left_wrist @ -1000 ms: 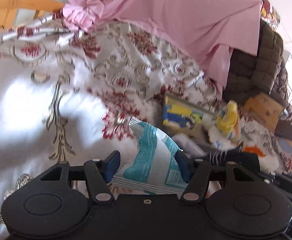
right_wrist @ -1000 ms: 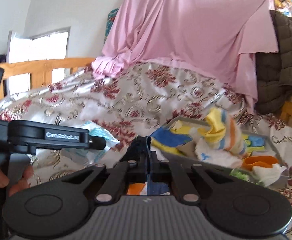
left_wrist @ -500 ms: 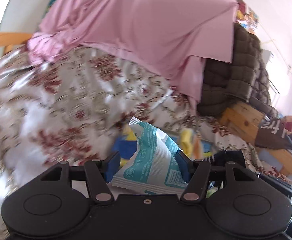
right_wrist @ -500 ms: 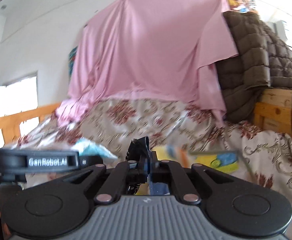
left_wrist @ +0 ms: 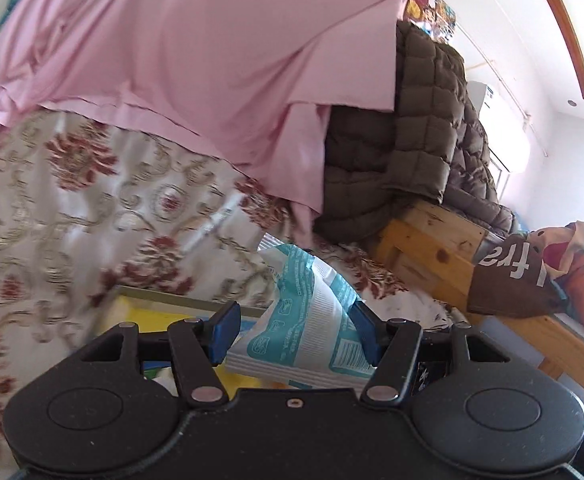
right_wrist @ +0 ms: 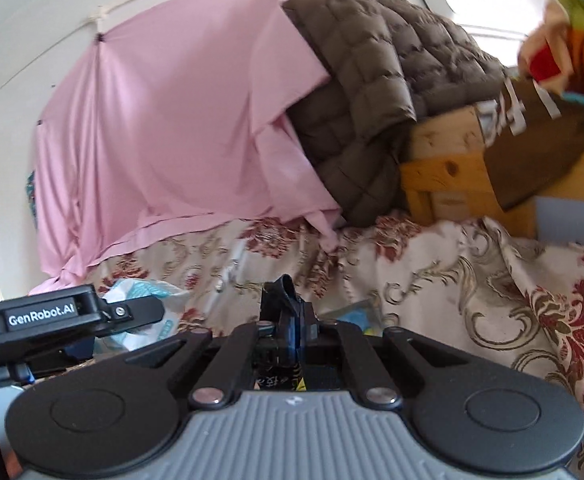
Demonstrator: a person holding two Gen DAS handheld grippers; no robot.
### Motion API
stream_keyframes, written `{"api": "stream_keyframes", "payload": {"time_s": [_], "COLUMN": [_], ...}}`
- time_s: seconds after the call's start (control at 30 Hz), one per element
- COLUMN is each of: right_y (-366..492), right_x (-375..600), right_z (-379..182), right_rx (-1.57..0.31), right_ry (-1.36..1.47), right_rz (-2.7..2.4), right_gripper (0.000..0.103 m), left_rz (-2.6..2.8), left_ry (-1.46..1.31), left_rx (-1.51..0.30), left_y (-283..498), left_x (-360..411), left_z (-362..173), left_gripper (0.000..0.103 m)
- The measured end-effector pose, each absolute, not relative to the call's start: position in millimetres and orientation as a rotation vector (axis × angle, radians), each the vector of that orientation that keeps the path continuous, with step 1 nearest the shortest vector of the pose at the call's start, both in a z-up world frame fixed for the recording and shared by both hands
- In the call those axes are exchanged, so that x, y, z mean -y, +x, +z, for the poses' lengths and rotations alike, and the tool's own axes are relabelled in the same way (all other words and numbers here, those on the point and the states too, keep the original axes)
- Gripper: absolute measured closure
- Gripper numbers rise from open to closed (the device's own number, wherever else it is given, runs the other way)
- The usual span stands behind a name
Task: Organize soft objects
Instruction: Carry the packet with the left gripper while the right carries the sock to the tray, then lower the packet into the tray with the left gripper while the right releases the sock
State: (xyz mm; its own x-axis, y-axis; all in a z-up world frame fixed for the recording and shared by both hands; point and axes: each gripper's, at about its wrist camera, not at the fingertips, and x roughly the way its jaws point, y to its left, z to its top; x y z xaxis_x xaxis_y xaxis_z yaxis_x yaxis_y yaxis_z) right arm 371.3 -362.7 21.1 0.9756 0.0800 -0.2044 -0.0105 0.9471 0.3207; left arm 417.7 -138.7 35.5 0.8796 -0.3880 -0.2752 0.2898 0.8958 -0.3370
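Gripping a teal-and-white packet (left_wrist: pixel 311 332) between its pads, the left tool (left_wrist: pixel 293 330); right tool (right_wrist: pixel 288 336) clenched on dark fabric (right_wrist: pixel 282 300).

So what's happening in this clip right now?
A person is working over a bed with a hand-held gripper in each hand. The left hand-held gripper holds a teal-and-white soft packet above the floral bedspread. The right hand-held gripper is shut on a thin dark item that cannot be identified. Neither item is set down.
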Motion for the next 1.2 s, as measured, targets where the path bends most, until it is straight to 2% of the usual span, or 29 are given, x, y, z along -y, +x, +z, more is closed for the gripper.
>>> {"api": "stream_keyframes", "payload": {"time_s": [0.37,0.53,0.87,1.07,1.13,1.2], "right_y": [393.5,396.2,399.1,398.2,397.7,397.6], "right_x": [381.3,382.8,386.2,384.7,383.7,383.0], "right_z": [-5.0,-10.6,-13.4,-12.2,-11.8,-11.6], "right_rx": [-0.351,-0.385,-0.41,-0.409,-0.407,-0.406], "right_ry": [0.402,0.423,0.433,0.424,0.412,0.397], "right_rz": [0.029,0.029,0.014,0.014,0.016,0.013], "right_gripper": [0.1,0.095,0.087,0.069,0.059,0.056], "left_rz": [-0.4,-0.384,-0.355,-0.357,-0.355,-0.35], "left_ry": [-0.183,-0.078,-0.041,-0.083,-0.088,-0.083], "left_rx": [-0.496,-0.529,-0.574,-0.577,-0.573,-0.567], "left_y": [461.2,461.0,466.0,465.4,464.2,462.9], "left_x": [193.6,201.8,201.9,196.7,195.6,195.2], "left_z": [-1.6,-12.2,-18.0,-16.4,-15.7,-14.8], "left_gripper": [0.041,0.04,0.04,0.039,0.038,0.037]}}
